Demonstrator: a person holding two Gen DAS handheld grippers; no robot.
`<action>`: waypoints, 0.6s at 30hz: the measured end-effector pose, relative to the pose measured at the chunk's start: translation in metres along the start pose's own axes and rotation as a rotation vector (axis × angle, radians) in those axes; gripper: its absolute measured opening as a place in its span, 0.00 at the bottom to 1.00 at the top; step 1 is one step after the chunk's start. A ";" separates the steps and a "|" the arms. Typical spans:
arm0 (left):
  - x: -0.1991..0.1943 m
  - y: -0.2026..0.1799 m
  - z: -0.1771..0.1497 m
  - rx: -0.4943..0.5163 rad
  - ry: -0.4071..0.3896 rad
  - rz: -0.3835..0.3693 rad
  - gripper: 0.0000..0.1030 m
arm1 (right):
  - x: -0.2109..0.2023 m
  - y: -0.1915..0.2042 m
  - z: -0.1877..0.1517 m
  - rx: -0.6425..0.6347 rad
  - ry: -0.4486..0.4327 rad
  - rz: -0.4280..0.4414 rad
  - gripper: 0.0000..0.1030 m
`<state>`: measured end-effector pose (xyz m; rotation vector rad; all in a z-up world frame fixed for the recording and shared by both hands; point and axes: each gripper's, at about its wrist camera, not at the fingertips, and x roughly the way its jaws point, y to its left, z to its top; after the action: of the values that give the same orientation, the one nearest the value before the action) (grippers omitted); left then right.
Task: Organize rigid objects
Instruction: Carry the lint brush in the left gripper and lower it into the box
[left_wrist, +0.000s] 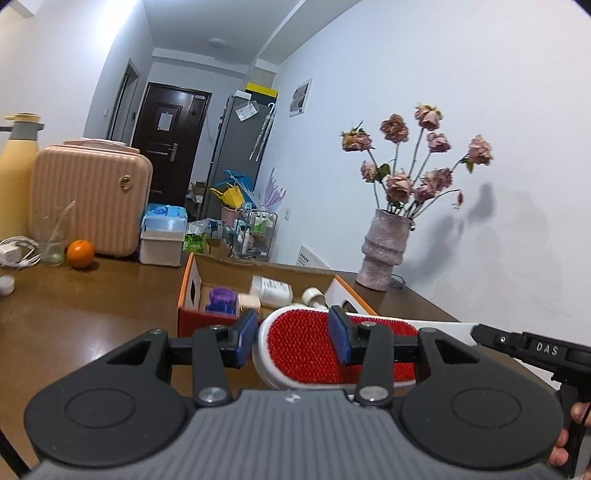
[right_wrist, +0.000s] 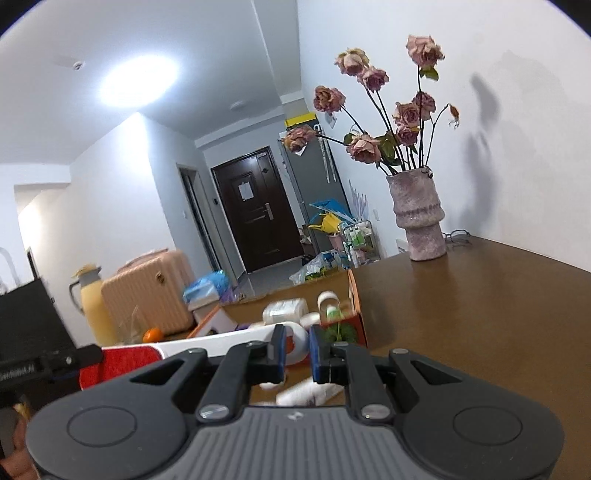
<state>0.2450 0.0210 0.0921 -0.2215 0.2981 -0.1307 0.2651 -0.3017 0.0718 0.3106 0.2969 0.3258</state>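
Lying crosswise, the lint brush (left_wrist: 314, 350) runs its long axis left to right, its white plastic handle (left_wrist: 450, 332) pointing right. The left gripper (left_wrist: 293, 341) has its jaws part-open around the oval, red-bristled head; contact is unclear. The right gripper (right_wrist: 297, 352) has its jaws at their narrowest; whether they pinch the handle I cannot tell. Beyond, an orange-edged cardboard box (left_wrist: 192, 291) of bottles sits on the glossy brown tabletop (left_wrist: 92, 317). Only the right wrist view shows a white bottle (right_wrist: 306, 393) below the jaws.
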 end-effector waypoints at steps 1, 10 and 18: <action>0.012 0.003 0.006 -0.001 0.006 0.002 0.41 | 0.016 -0.003 0.006 0.013 0.000 0.004 0.13; 0.131 0.044 0.054 -0.016 0.063 0.035 0.41 | 0.157 -0.014 0.059 0.038 0.072 0.036 0.15; 0.220 0.096 0.038 -0.105 0.241 0.056 0.42 | 0.260 -0.023 0.049 0.017 0.218 -0.008 0.15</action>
<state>0.4744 0.0862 0.0441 -0.3021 0.5510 -0.0861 0.5226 -0.2427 0.0478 0.2911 0.5150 0.3499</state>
